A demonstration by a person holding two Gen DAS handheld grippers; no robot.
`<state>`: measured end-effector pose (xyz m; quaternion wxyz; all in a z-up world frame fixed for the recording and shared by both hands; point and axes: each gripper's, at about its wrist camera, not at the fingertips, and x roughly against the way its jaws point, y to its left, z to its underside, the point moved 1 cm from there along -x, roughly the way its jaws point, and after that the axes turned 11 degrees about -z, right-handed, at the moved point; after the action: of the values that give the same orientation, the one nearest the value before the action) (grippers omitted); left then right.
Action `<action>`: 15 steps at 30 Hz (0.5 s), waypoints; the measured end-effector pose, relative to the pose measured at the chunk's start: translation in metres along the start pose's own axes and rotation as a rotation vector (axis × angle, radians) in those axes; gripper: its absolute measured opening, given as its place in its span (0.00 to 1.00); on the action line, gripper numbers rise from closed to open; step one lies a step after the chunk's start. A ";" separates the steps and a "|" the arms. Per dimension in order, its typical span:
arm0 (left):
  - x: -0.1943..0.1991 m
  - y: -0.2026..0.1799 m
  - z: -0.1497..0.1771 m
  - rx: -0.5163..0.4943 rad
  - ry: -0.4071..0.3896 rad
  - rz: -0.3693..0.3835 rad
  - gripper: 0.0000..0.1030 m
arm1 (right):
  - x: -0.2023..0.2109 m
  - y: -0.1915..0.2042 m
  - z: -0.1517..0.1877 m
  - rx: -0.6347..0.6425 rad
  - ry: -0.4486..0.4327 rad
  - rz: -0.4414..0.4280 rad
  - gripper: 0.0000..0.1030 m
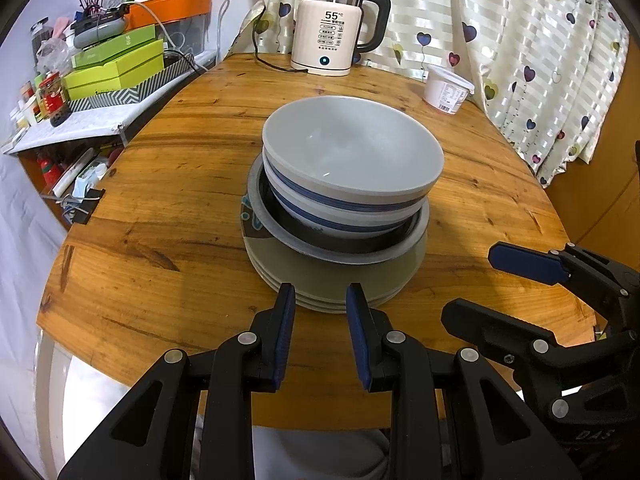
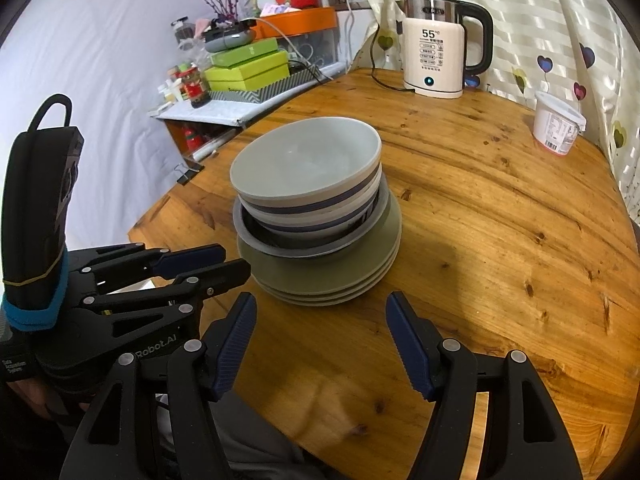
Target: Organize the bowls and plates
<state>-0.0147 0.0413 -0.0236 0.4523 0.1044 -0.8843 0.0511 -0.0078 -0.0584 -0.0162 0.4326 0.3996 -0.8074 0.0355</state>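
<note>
At the centre of both views, on the round wooden worktop point(image 1: 168, 216), stands one stack: pale green plates point(image 1: 340, 280) at the bottom, a grey-rimmed dark bowl point(image 1: 340, 246) on them, and two blue-banded grey bowls point(image 1: 352, 160) nested on top. Toward the upper edge a kettle point(image 1: 332, 28) and a white tub point(image 1: 446, 90) sit well apart from it. Low in frame, the left gripper point(image 1: 320, 300) hangs just before the plates with jaws narrowly parted and empty, and the right gripper point(image 2: 320, 312) beside it has jaws spread wide, holding nothing.
</note>
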 end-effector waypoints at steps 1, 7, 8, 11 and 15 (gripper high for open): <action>0.000 0.000 0.000 0.000 0.001 0.001 0.27 | 0.000 0.000 0.000 0.001 0.001 0.000 0.66; 0.000 0.001 0.000 -0.002 0.001 0.000 0.27 | 0.000 0.000 0.000 0.001 0.001 0.000 0.66; 0.000 0.001 0.001 -0.002 0.001 0.000 0.27 | 0.000 0.001 0.000 0.001 0.001 0.000 0.66; 0.000 0.001 0.001 -0.001 0.000 -0.001 0.27 | 0.000 0.001 0.000 0.002 0.000 0.000 0.66; -0.001 0.001 0.001 -0.002 0.001 -0.001 0.27 | 0.000 0.001 0.000 0.002 0.002 0.001 0.66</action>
<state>-0.0149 0.0419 -0.0244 0.4528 0.1044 -0.8841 0.0500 -0.0085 -0.0573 -0.0159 0.4331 0.3998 -0.8070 0.0369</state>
